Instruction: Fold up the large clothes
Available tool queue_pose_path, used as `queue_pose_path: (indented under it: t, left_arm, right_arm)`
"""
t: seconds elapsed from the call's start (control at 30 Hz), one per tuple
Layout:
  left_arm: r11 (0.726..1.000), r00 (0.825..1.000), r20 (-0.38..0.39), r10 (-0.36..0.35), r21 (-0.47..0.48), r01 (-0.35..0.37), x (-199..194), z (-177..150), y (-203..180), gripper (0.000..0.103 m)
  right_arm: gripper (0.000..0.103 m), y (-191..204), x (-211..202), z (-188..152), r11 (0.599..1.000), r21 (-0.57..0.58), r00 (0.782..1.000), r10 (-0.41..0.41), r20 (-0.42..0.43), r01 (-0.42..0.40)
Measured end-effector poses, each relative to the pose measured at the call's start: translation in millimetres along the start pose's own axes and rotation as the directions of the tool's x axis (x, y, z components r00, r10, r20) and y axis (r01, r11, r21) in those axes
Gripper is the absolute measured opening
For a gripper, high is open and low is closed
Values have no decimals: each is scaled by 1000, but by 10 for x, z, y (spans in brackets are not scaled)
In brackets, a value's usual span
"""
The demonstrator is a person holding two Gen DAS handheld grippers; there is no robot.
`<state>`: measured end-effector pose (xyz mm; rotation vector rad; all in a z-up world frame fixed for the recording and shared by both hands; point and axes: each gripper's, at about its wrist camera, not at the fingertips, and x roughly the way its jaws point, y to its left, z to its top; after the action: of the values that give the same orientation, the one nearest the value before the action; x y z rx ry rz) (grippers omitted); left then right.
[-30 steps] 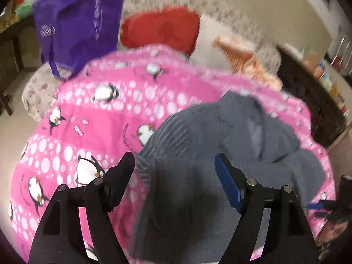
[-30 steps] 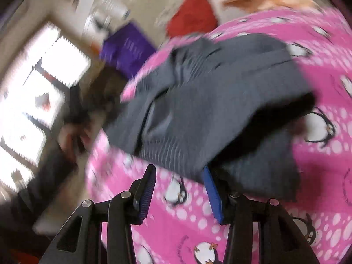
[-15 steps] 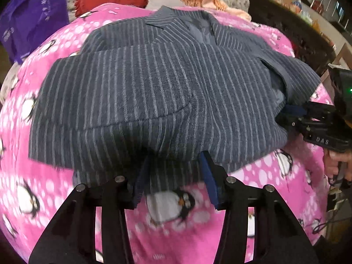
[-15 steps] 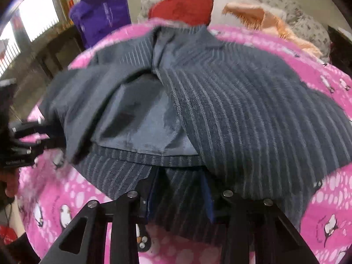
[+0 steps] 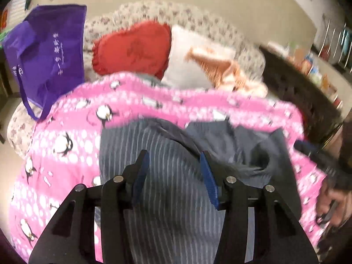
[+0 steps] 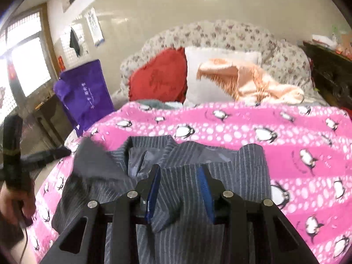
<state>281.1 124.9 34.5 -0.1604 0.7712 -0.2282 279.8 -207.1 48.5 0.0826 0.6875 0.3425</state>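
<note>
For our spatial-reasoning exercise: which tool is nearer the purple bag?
Left. The left tool is at the jacket's edge towards the bag; the right tool is across the jacket, further off.

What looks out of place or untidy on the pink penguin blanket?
The grey pinstriped jacket is bunched: its left part is folded over unevenly, showing plain grey lining. Nothing is spilled or damaged on the pink penguin blanket.
</note>
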Motion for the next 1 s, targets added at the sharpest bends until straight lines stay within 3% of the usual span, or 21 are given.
queue_pose_path:
  t: [0.13, 0.23, 0.4, 0.5, 0.6, 0.7, 0.83, 0.87, 0.9, 1.0]
  left_arm:
    - [999, 998, 43, -37, -31, 38, -132, -128, 25, 47]
    - [997, 998, 9, -67, -24, 67, -128, -364, -45, 47]
    - [1000, 999, -47, -11, -8, 11, -290, -897, 114, 47]
    - [998, 997, -55, 57, -26, -59, -514, -1195, 371, 48]
    - [994, 992, -83, 91, -48, -95, -631, -1509, 604, 56]
    - [994, 990, -121, 67, -73, -76, -632, -1853, 696, 56]
    - [991, 995, -104, -9, -133, -5, -648, -2016, 684, 56]
    - [991, 995, -92, -21, -134, 9, -645, -2018, 651, 57]
    - [991, 996, -84, -32, -132, 21, -631, -2005, 619, 62]
    - [990, 995, -92, -30, -140, 17, -478, -1942, 608, 68]
  right_arm:
    - [34, -45, -119, -239, 999, 18, 999, 34, 2, -34]
    - [34, -43, -115, -472, 999, 23, 998, 45, -32, -44]
    - [34, -350, -403, -922, 997, 76, 998, 27, -63, -22]
    - [46, -642, -733, -1270, 990, 141, 997, 21, -69, -11]
    - [47, -777, -899, -1635, 985, 172, 992, 54, -117, -33]
    - [48, -780, -822, -1939, 983, 170, 976, 102, -191, -69]
    - [48, -855, -663, -1991, 963, 252, 976, 143, -165, -99]
    - [55, -876, -662, -1987, 952, 279, 976, 166, -139, -122]
    - [68, -899, -649, -1973, 942, 302, 976, 188, -115, -146]
    - [72, -935, -511, -1953, 926, 344, 973, 205, -106, -158]
